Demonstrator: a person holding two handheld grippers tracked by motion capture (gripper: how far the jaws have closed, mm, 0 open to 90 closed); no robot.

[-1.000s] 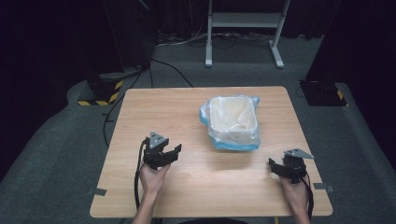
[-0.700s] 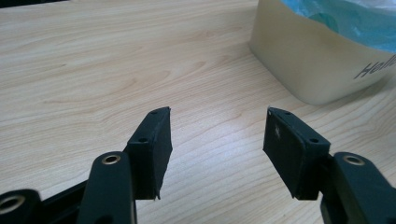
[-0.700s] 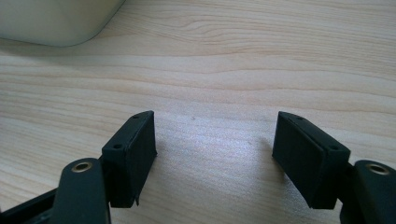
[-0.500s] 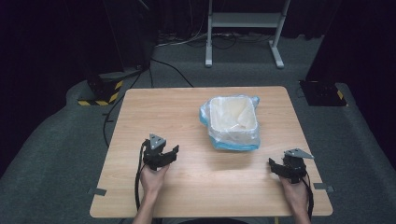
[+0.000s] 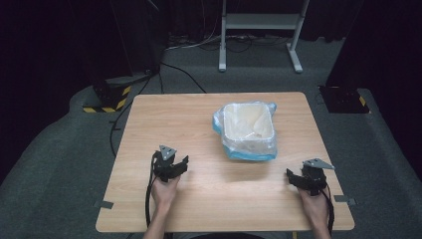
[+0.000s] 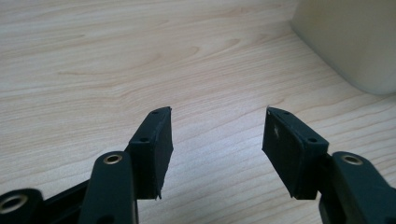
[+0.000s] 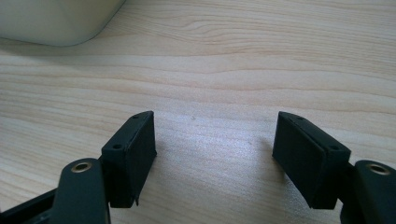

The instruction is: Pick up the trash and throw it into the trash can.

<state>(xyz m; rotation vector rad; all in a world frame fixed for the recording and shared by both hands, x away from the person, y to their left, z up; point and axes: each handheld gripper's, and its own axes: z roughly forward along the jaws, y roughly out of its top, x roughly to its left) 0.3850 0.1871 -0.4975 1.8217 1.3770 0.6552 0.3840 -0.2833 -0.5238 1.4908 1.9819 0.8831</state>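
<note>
A small white bin [image 5: 249,129] lined with a clear bag stands on the wooden table [image 5: 164,119], right of the table's middle and toward its far half. It sits upright with its mouth open to the ceiling, and the bag's loose edge [image 5: 234,149], bluish where it bunches, is folded out over the rim and down the walls, which is what keeps the liner from slipping in. What lies inside the bin, if anything, cannot be told.

Nearer than the bin and to its left, the left gripper [image 5: 171,168] rests low over the bare wood, apart from the bin. Its jaws stand wide apart with nothing between them, and in the left gripper view the bin's pale wall [image 6: 350,42] sits at the upper right, so this gripper already points roughly at the bin.

Nearer than the bin and to its right, close to the table's near right corner, the right gripper [image 5: 307,179] is held the same way: low, jaws spread, empty. The right gripper view has the bin's rounded corner [image 7: 56,21] at the upper left.

Both hands flank the bin at about the same nearness, which reads as a ready stance: open jaws on either side suit a reach in to take the liner's edge or the bin's walls from two sides.
</note>
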